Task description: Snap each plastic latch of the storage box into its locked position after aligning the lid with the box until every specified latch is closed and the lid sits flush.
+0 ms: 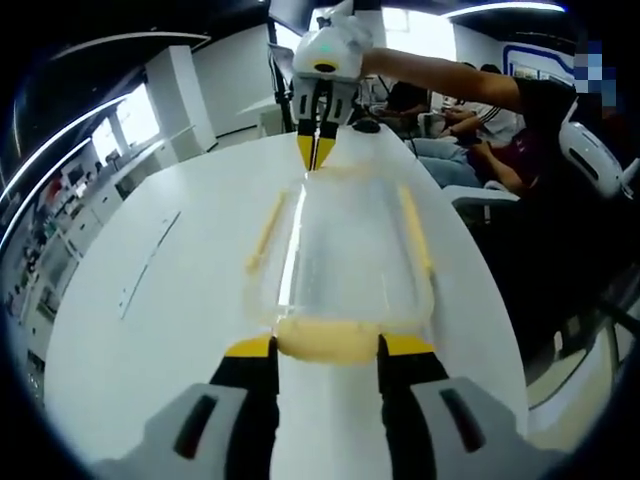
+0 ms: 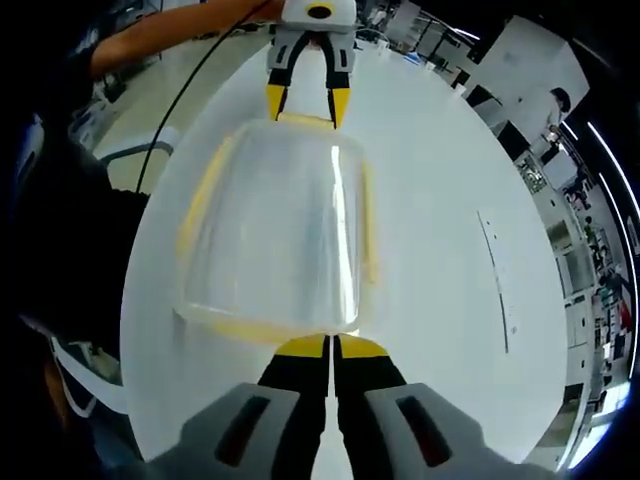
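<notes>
Risk first: right gripper (image 2: 331, 347) sits with its yellow-tipped jaws pressed together, tips against the near end of the storage box (image 2: 278, 230), and a closed pair pushing on a light clear box could slide it along the smooth white table (image 2: 440, 200) rather than seat a latch. Left gripper (image 1: 325, 347) is at the opposite end with jaws spread, one tip on either side of the yellow end latch (image 1: 325, 340); it may act as a backstop, but if the two pushes are off-line the box could skew or the lid (image 1: 345, 245) ride up at a corner (my judgement, not observed). A tip slipping off the rounded latch edge is the other likely failure.

Appearance: box is clear plastic, rectangular with rounded corners, lid on top and looking seated, though glare hides the seam, so flushness cannot be confirmed. Yellow latches: one long strip on each long side (image 2: 198, 205) and a shorter one at each end. Whether any is fully snapped down cannot be told; in the left gripper view the left side latch (image 1: 267, 232) looks angled away from the wall, possibly open.

Location: box lies on the table between the two grippers, long axis running from one to the other. A seated person (image 1: 520, 130) is beyond the table's far right edge.
</notes>
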Demonstrator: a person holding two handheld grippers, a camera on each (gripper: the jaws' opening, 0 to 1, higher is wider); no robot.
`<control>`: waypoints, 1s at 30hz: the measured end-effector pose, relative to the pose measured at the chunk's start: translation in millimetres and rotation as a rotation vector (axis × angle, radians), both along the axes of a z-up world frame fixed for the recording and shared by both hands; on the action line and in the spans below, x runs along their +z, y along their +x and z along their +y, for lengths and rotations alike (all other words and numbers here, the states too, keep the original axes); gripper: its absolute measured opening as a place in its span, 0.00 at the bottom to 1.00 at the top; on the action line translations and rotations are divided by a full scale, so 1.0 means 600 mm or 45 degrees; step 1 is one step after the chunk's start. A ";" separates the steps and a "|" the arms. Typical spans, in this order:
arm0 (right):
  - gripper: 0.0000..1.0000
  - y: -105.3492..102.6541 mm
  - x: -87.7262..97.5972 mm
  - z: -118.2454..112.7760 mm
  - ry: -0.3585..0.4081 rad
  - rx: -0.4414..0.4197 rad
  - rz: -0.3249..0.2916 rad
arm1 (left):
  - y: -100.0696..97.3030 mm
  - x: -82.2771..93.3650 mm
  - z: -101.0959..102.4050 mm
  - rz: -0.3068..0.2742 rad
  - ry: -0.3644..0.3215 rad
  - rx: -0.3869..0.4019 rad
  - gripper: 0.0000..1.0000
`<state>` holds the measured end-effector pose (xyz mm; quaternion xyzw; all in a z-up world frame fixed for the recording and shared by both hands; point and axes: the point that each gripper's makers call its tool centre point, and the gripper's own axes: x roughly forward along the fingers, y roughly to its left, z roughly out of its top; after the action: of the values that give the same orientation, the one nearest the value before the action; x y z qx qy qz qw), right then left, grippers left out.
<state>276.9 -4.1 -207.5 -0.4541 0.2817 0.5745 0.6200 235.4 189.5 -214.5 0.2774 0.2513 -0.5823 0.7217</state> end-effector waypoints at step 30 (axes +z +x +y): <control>0.37 -0.059 -0.027 -0.023 0.247 0.009 0.178 | -0.021 -0.001 -0.006 0.009 0.021 0.021 0.37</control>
<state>241.5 -17.8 -223.4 -0.3519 0.2658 0.6313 0.6379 222.6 185.6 -215.1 0.2792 0.2609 -0.5752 0.7233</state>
